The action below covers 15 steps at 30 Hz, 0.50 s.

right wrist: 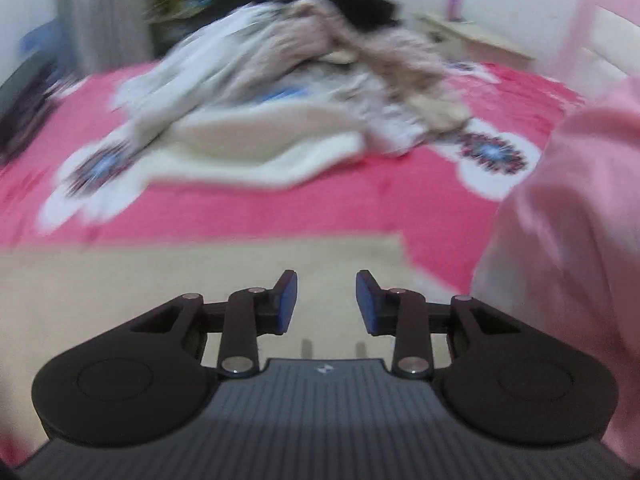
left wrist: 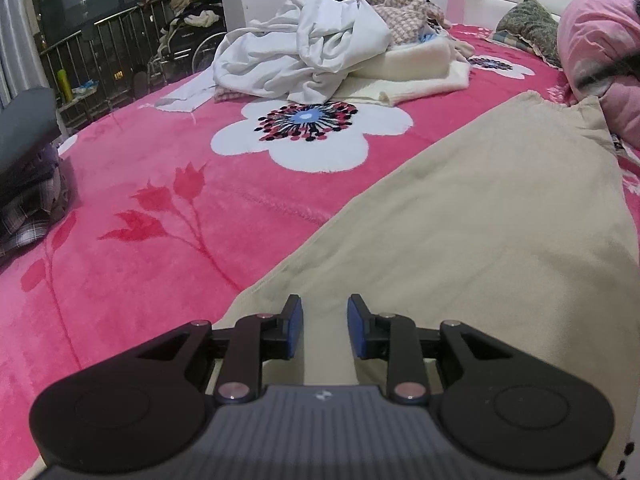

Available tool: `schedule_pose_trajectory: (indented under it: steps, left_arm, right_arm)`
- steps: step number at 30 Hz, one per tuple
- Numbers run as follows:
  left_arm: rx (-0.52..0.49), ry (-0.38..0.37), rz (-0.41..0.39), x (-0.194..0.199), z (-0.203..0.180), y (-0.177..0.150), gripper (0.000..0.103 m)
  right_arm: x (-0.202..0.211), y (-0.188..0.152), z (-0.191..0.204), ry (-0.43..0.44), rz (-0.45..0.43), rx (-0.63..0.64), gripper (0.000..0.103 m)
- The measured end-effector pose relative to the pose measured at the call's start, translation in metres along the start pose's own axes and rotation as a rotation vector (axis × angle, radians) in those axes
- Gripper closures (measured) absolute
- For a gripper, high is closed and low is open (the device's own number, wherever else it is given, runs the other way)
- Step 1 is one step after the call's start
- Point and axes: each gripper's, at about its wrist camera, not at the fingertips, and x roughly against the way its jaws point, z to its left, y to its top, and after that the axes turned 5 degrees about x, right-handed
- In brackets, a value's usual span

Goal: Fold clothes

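Cloth (left wrist: 460,240), beige and spread flat, is lying on the bed right under and ahead of the left gripper (left wrist: 325,326), running away to the gripper's right. Both blue pads are standing apart with a clear gap, nothing pinched between them, only the fabric showing beneath. It is looking like a soft, matte, tightly woven piece, light and limp, so I am judging it will drape and slide rather than hold any shape once lifted. A stitched hem is running along its near edge just left of the gripper, and the far corner is peaking up ahead to the right; those edges and corners are looking like the best places to pinch.

Over on the other side, the right gripper (right wrist: 326,302) is hovering over the same beige cloth (right wrist: 120,300), its pads likewise parted and empty, and the view is smeared with blur. The cloth's corner is sitting just ahead and slightly right of it.

Underneath, the blanket (left wrist: 160,208) is looking plush and fuzzy, hot pink with white flowers, likely to cling a little. Far ahead, a heap (left wrist: 304,52) of rumpled white and checked clothes is waiting. A puffy pink quilt (right wrist: 568,220) is bulging at the right.
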Motion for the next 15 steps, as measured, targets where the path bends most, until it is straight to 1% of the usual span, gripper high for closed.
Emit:
schedule_pose_trajectory:
  steps: [2,3,5,7,8,9,11,13,15]
  left_arm:
    - [-0.001,0.005,-0.003,0.0,-0.001,-0.001,0.076]
    - [-0.003,0.007,-0.004,0.0,-0.002,-0.001,0.076]
    - [-0.009,0.013,-0.005,0.0,-0.003,-0.001,0.076]
    - [-0.015,0.016,-0.003,0.0,-0.003,-0.001,0.076]
    - [-0.017,0.018,-0.002,0.0,-0.003,0.0,0.075]
    - [-0.02,0.02,-0.003,0.0,-0.003,-0.001,0.075]
    - [-0.025,0.025,-0.003,0.0,-0.004,-0.001,0.074]
    - [-0.028,0.032,-0.002,0.0,-0.006,-0.001,0.074]
    - [-0.031,0.04,-0.003,0.0,-0.007,-0.001,0.074]
  right_arm:
    - [-0.004,-0.024,0.008,0.006,0.069,0.069,0.073]
    - [-0.009,-0.036,0.009,-0.01,0.101,0.093,0.073]
    - [-0.029,-0.058,-0.002,-0.106,0.143,0.092,0.073]
    - [-0.044,-0.069,-0.029,-0.211,0.134,0.03,0.074]
    - [-0.049,-0.073,-0.04,-0.249,0.126,-0.003,0.09]
    - [-0.047,-0.073,-0.043,-0.261,0.118,-0.024,0.095]
    - [-0.037,-0.071,-0.035,-0.285,0.11,-0.015,0.094]
    - [-0.019,-0.071,-0.019,-0.313,0.064,0.035,0.094]
    - [-0.002,-0.069,-0.005,-0.295,0.0,0.07,0.093]
